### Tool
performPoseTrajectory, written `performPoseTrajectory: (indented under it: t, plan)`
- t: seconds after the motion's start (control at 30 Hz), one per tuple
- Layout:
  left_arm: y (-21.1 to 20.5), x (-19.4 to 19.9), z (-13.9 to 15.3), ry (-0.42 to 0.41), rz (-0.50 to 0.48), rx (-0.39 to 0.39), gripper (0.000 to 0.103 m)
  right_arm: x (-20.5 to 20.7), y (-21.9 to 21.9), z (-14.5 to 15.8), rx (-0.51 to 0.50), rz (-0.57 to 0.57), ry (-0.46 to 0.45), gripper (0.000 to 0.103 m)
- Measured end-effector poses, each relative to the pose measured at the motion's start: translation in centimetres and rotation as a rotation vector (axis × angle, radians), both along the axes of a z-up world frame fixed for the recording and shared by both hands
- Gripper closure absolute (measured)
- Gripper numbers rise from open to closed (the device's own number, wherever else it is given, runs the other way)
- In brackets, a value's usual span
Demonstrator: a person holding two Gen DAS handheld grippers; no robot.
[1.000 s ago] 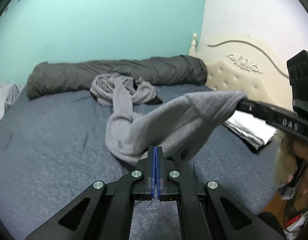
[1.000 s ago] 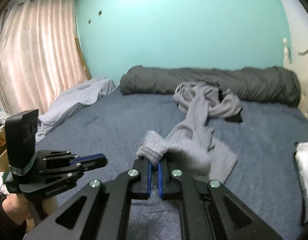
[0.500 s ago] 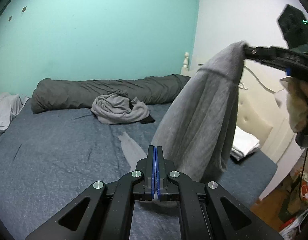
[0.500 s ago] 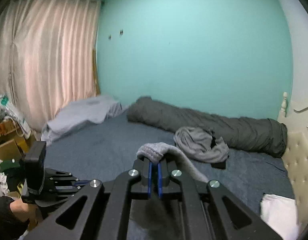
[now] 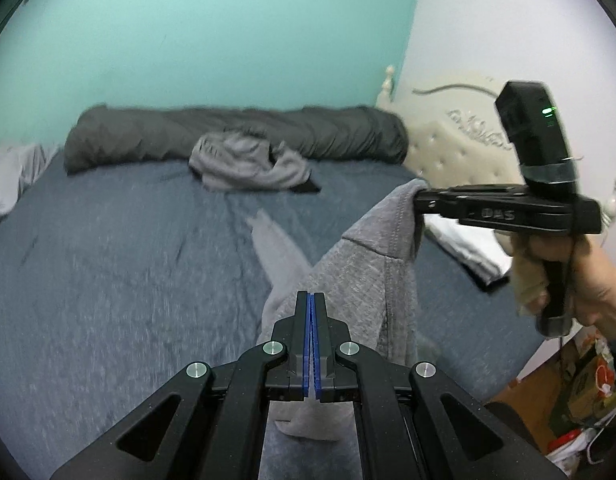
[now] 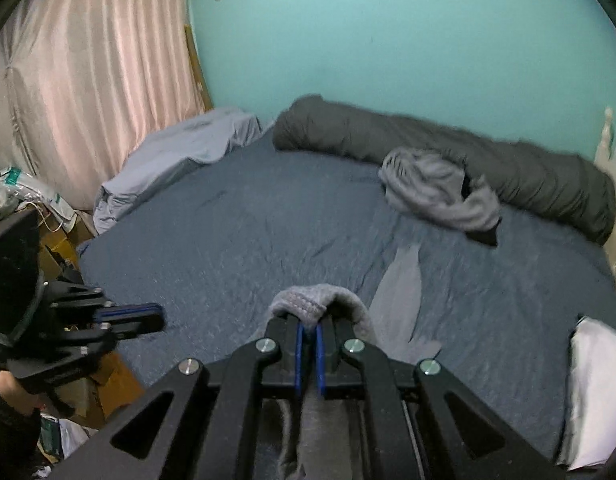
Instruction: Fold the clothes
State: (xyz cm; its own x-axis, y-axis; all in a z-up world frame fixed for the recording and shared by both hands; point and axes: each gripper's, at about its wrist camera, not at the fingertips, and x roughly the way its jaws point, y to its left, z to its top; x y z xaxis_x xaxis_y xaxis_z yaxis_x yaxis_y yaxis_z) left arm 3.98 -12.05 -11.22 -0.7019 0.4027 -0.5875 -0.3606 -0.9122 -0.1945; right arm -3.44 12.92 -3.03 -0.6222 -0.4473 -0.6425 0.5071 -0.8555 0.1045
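Note:
A grey knit garment (image 5: 360,264) hangs by its ribbed hem (image 6: 303,298) from my right gripper (image 6: 308,322), which is shut on it. From the left wrist view, the right gripper (image 5: 419,200) is up at the right, and cloth drapes from it down to the blue bed. One sleeve (image 6: 400,292) trails flat on the sheet. My left gripper (image 5: 312,298) is shut, blue pads pressed together, with no cloth seen between them. It sits just in front of the hanging cloth. Seen from the right wrist, the left gripper (image 6: 147,314) hovers off the bed's left edge.
A second grey garment (image 5: 247,164) lies crumpled against a rolled dark duvet (image 5: 227,132) at the wall. A white folded stack (image 5: 464,244) rests by the cream headboard (image 5: 448,148). A pale sheet heap (image 6: 179,152) lies near the pink curtain. Boxes and bags crowd the floor.
My right gripper has come down from high up, still holding the garment, so more cloth lies on the bed. The left gripper stays shut.

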Motion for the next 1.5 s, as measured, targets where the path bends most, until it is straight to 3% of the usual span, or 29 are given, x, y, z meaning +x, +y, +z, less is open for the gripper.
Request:
performPoseTrajectory:
  t: [0.23,0.37,0.5,0.53,0.57,0.7,0.9,0.97,1.0,1.07,1.13,1.27,1.33,1.4,1.5]
  plan:
    - [-0.9,-2.7,-5.4,-0.102,0.016,-0.023,0.103,-5.3,-0.1,-10.4,0.018,-0.070,-0.166,0.096]
    - [-1.1,-3.9,-6.9,-0.129,0.019,-0.023,0.103,-6.3,0.7,-14.0,0.065,-0.122,-0.197,0.089]
    - [-0.9,-4.7,-7.5,-0.140,0.015,-0.020,0.103,-5.7,2.6,-13.8,0.044,-0.160,-0.174,0.068]
    - [-0.8,-4.8,-7.6,-0.139,0.011,-0.022,0.103,-5.5,3.3,-13.5,0.027,-0.167,-0.169,0.056]
    - [-0.6,-4.7,-7.5,-0.137,0.007,-0.026,0.103,-4.9,3.9,-13.1,0.011,-0.169,-0.165,0.054]
    - [0.0,-4.6,-7.4,-0.134,-0.002,-0.035,0.103,-2.4,4.4,-12.6,-0.042,-0.120,-0.213,0.054]
    - [0.6,-4.4,-7.3,-0.136,-0.003,-0.051,0.103,1.0,2.5,-15.6,0.063,-0.041,-0.326,0.054]
    - [0.6,-4.1,-7.3,-0.133,0.001,-0.051,0.101,1.9,1.9,-16.7,0.090,-0.025,-0.363,0.056]
    - [0.6,-4.0,-7.2,-0.131,0.003,-0.051,0.098,2.3,1.7,-17.3,0.101,-0.018,-0.380,0.064]
    - [0.3,-3.8,-7.1,-0.127,0.007,-0.051,0.088,2.6,1.6,-17.9,0.105,-0.021,-0.402,0.069]
    - [0.0,-3.7,-7.0,-0.128,0.008,-0.035,0.071,2.7,1.5,-18.6,0.103,-0.019,-0.428,0.071]
    - [-0.3,-3.6,-7.2,-0.135,0.013,-0.031,0.070,2.9,1.0,-19.4,0.091,-0.005,-0.461,0.076]
    - [-0.3,-3.7,-7.3,-0.140,0.012,-0.034,0.070,2.8,0.9,-20.0,0.097,-0.003,-0.466,0.093]
    - [-0.2,-3.9,-7.7,-0.148,0.009,-0.040,0.070,2.7,1.1,-20.3,0.089,-0.009,-0.469,0.099]
    - [0.6,-4.5,-8.3,-0.162,-0.002,-0.051,0.070,3.2,2.1,-19.5,0.069,-0.029,-0.433,0.100]
